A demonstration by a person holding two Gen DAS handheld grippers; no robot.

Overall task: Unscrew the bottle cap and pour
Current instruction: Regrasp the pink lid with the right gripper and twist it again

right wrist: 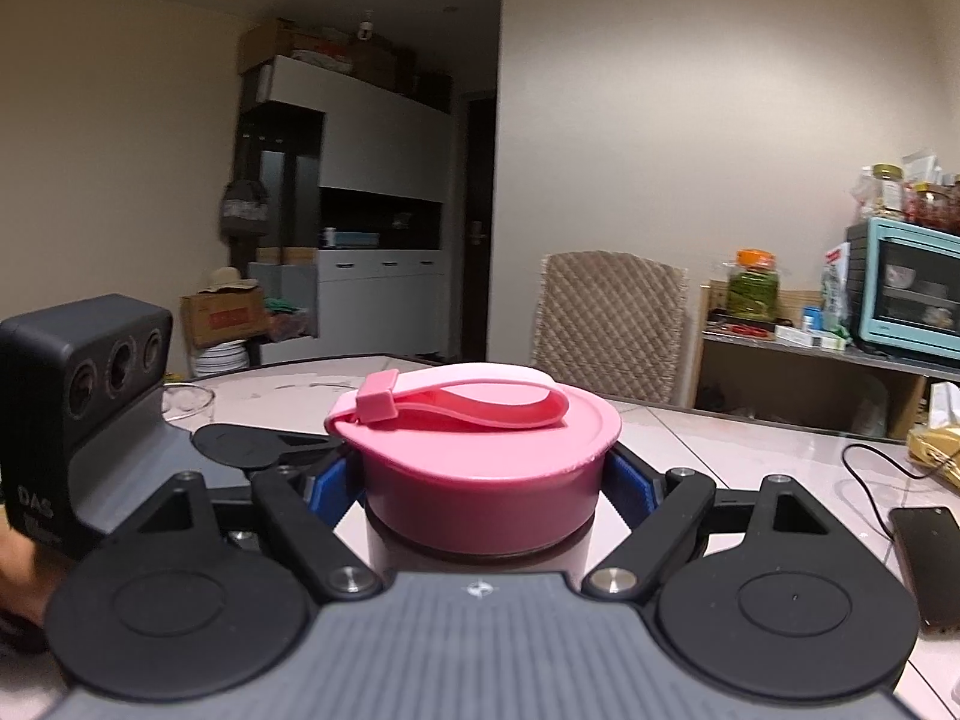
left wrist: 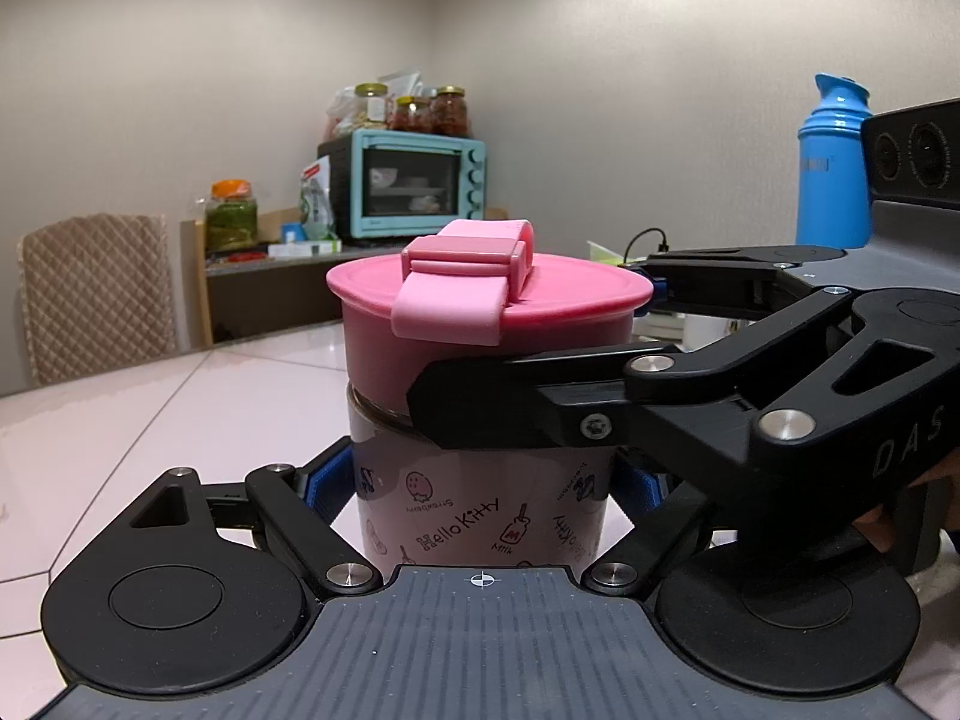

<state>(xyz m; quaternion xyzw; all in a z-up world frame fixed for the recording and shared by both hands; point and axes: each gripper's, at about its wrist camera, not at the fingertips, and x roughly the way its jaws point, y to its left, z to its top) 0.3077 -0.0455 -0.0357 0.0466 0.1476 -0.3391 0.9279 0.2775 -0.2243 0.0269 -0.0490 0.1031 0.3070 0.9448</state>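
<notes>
A glossy pale tiled table (left wrist: 180,396) carries the Hello Kitty bottle (left wrist: 480,510) upright; a quilted chair (right wrist: 609,312) stands at its far edge. The left hand-held gripper (left wrist: 483,480) pinches the bottle's body, and the right hand-held gripper (right wrist: 480,480) pinches its pink cap (right wrist: 480,468). A phone (right wrist: 930,564) lies near on the right.

Cap (left wrist: 489,306) coloured deep pink, strap (left wrist: 462,282) paler pink. Bottle (left wrist: 480,510) body pale pink, printed with black cartoon doodles and lettering. Gripper pads (right wrist: 627,483) blue on black linkages. Table (left wrist: 180,408) tiled glossy pinkish white. At 1 o'clock in left wrist view, flask (left wrist: 834,162) bright blue; at 11, oven (left wrist: 414,183) turquoise. Chair cover (right wrist: 609,309) quilted beige diamonds.
</notes>
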